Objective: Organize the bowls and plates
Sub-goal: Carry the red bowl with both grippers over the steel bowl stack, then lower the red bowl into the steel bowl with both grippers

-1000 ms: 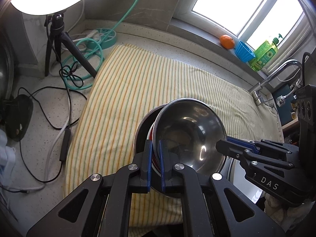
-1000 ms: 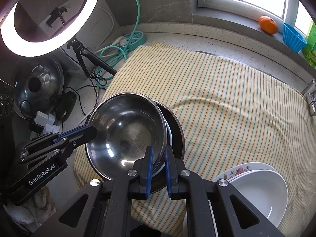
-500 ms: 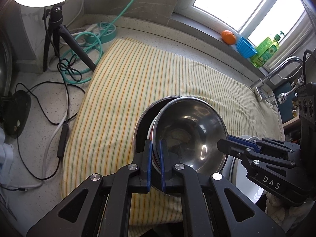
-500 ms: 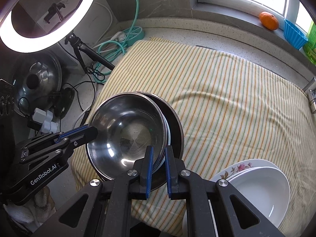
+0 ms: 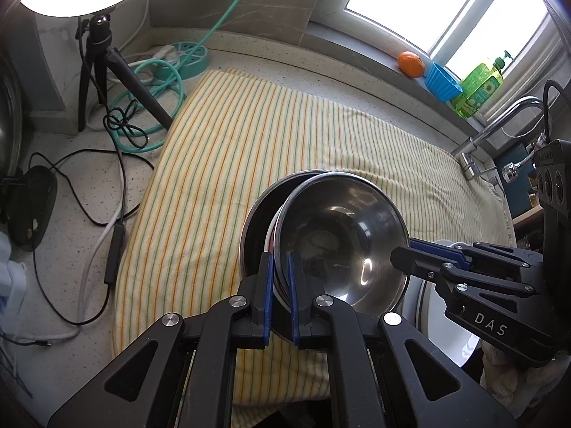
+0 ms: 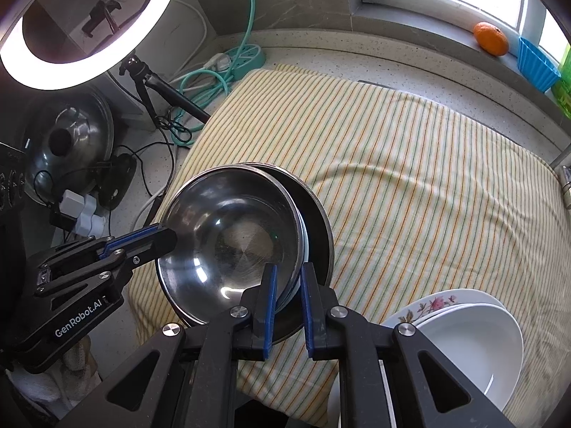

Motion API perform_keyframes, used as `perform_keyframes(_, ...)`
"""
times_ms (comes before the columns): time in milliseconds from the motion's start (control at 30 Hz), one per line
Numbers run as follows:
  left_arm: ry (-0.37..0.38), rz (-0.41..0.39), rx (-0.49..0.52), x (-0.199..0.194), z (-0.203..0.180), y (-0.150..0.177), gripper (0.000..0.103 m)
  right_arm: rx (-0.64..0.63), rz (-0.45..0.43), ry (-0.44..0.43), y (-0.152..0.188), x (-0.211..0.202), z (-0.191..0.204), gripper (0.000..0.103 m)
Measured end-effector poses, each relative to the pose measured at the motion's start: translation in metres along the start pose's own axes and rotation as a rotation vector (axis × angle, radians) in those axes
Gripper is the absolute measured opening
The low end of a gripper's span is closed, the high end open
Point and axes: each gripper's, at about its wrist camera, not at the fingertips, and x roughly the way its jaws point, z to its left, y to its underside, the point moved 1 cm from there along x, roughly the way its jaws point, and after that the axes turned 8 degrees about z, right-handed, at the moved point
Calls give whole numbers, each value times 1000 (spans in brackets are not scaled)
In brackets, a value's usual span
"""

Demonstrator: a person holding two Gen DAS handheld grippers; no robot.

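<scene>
Steel bowl (image 5: 342,235): silver, mirror-bright, nested in dark-rimmed pan (image 5: 257,221); white/red rims between. Cloth (image 5: 249,135): cream w/ thin orange & green stripes. Counter (image 5: 64,249): pale grey speckle. Gripper frames black, pads (image 6: 271,296) blue. Plates: top one (image 6: 474,342) plain white, one under (image 6: 428,303) w/ pink floral rim. Tangerine (image 6: 490,38) orange; cup (image 6: 535,64) blue; soap bottle (image 5: 481,85) lime green; hose (image 5: 150,114) teal.

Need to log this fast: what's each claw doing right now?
Left claw: closed on rim of bowl stack.
Right claw: just opening, rim between; grip unclear.
</scene>
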Motion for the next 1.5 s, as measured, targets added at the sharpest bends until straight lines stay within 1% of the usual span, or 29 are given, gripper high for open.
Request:
perform_keyframes(133,-2,-11,-1,-4,0,1,9,5,-15,-9,0,-5,-2,13)
perform_keyframes(333,-41,-64,-1,-20,2,2,9,16,-55,-34,4,-19,-5,14)
perform_keyframes(467,-74,-104,8,-31,4,4,9,-3,-90,0,9,-28,-6,14)
perform_keyframes(600,-102,-134,14,-38,6,8,9,4,-125,19,13,-35,-10,14)
perform_keyframes(700,-105,-143,11,-40,10,9,9,8,-153,50,16,-39,-13,14)
perform_keyframes(833,-124,-151,17,-39,12,10,9,36,-186,64,19,-44,-18,14)
perform_keyframes(933,-96,-136,1,-35,19,9,9,52,-199,66,20,-46,-22,14)
perform_keyframes(1067,-56,-125,-51,-31,34,8,9,75,-184,95,19,-43,-26,14)
perform_keyframes(1200,1,-98,-75,-24,42,7,9,131,-147,50,17,-34,-36,14)
perform_keyframes(1267,22,-84,-72,-21,42,5,9,152,-140,42,17,-30,-39,14)
perform_keyframes(1333,39,-71,-72,-17,43,4,9,175,-126,13,16,-25,-42,14)
perform_keyframes(1400,48,-61,-65,-14,41,3,9,204,-105,-28,14,-18,-45,14)
perform_keyframes(1500,46,-43,-52,-7,39,1,9,216,-82,-32,12,-9,-45,14)
